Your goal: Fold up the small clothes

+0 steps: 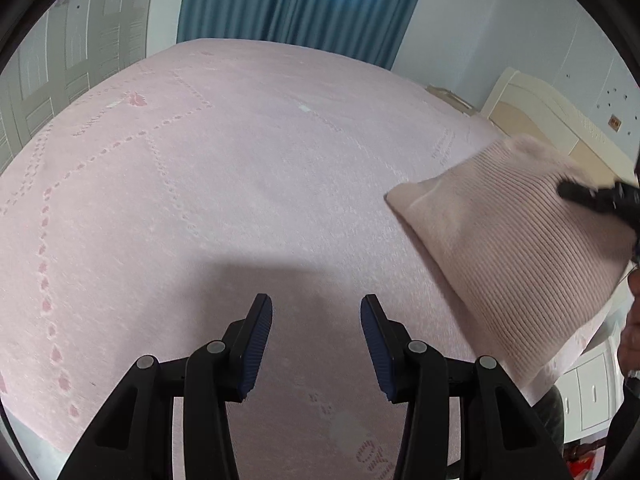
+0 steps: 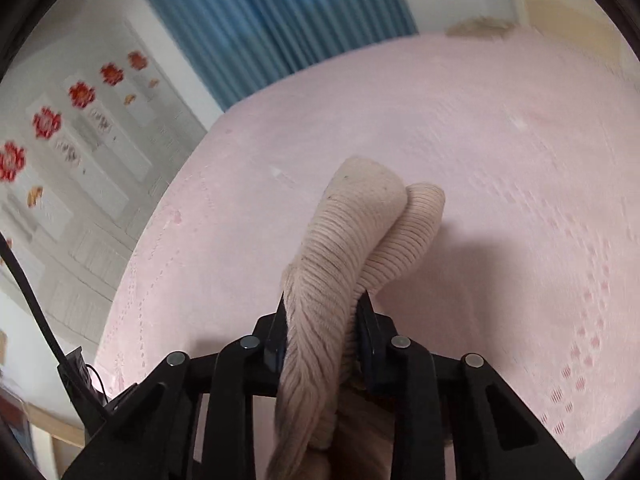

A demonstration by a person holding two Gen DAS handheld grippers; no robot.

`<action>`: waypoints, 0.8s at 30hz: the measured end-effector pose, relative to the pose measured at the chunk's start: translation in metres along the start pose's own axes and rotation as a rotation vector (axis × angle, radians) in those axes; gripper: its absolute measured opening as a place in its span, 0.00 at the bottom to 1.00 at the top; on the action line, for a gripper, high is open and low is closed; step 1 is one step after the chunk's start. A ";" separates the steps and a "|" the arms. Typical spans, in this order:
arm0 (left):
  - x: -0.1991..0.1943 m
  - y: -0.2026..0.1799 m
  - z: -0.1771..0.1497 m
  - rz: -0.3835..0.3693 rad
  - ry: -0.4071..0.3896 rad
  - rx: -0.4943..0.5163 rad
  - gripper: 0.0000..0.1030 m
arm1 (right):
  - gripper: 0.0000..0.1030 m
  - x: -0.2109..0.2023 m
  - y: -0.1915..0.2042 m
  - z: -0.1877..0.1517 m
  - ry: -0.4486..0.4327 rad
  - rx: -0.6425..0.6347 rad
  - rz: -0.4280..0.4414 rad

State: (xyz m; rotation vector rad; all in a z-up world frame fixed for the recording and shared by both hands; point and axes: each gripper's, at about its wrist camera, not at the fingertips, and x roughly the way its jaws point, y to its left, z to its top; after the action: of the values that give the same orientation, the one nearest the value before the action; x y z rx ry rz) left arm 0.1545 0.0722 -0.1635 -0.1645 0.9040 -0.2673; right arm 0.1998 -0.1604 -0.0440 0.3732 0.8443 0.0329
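no readable text, bed sheet (image 1: 240, 184) lettering illegible

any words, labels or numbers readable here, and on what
None can be read for certain.
Bed sheet: grey printed lines near its right edge, too small to read.
Bed sheet, near edge: red dotted lettering, cut off by the left gripper, unreadable.
Wall: small brown plate, too small.
Knit garment in the right gripper: no label visible.
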 end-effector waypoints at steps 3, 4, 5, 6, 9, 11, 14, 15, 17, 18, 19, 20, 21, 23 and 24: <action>-0.004 0.012 0.006 -0.001 -0.014 -0.010 0.43 | 0.24 0.012 0.039 0.015 0.000 -0.037 0.026; -0.005 0.016 0.008 0.002 -0.016 -0.016 0.43 | 0.24 0.016 0.049 0.020 0.000 -0.035 0.040; -0.006 0.022 0.008 0.006 -0.018 -0.027 0.43 | 0.23 0.021 0.058 0.026 -0.001 -0.027 0.063; -0.004 0.027 0.010 0.007 -0.019 -0.035 0.43 | 0.23 0.022 0.063 0.031 -0.008 -0.016 0.083; -0.003 0.041 0.010 0.007 -0.020 -0.064 0.43 | 0.22 0.030 0.058 0.043 -0.056 0.077 0.163; 0.000 0.048 0.009 0.011 -0.015 -0.079 0.43 | 0.22 0.047 0.037 0.038 -0.069 0.177 0.201; 0.007 0.052 0.003 0.016 -0.006 -0.077 0.43 | 0.21 0.082 -0.005 0.007 -0.019 0.284 0.159; 0.010 0.051 0.002 0.016 -0.002 -0.075 0.43 | 0.21 0.096 -0.021 -0.007 0.020 0.304 0.119; 0.015 0.049 0.000 0.006 0.012 -0.065 0.43 | 0.20 0.105 -0.041 -0.027 0.012 0.321 0.042; 0.019 0.045 -0.002 -0.001 0.020 -0.052 0.43 | 0.20 0.105 -0.050 -0.033 0.000 0.322 0.033; 0.021 0.041 -0.002 -0.003 0.025 -0.041 0.43 | 0.20 0.103 -0.061 -0.035 -0.004 0.332 0.052; 0.024 0.036 -0.004 -0.008 0.029 -0.027 0.43 | 0.20 0.101 -0.066 -0.035 -0.003 0.334 0.065; 0.026 0.029 -0.005 -0.018 0.031 -0.013 0.43 | 0.20 0.098 -0.067 -0.035 -0.002 0.323 0.071; 0.028 0.015 -0.005 -0.041 0.031 0.009 0.43 | 0.27 0.087 -0.063 -0.032 0.000 0.243 0.043; 0.029 0.008 -0.004 -0.055 0.027 0.017 0.43 | 0.28 0.079 -0.057 -0.033 -0.010 0.182 0.021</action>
State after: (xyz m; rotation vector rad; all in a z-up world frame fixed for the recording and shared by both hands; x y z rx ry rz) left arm 0.1697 0.0710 -0.1898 -0.1709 0.9243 -0.3290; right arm 0.2216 -0.1899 -0.1400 0.5529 0.8357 -0.0263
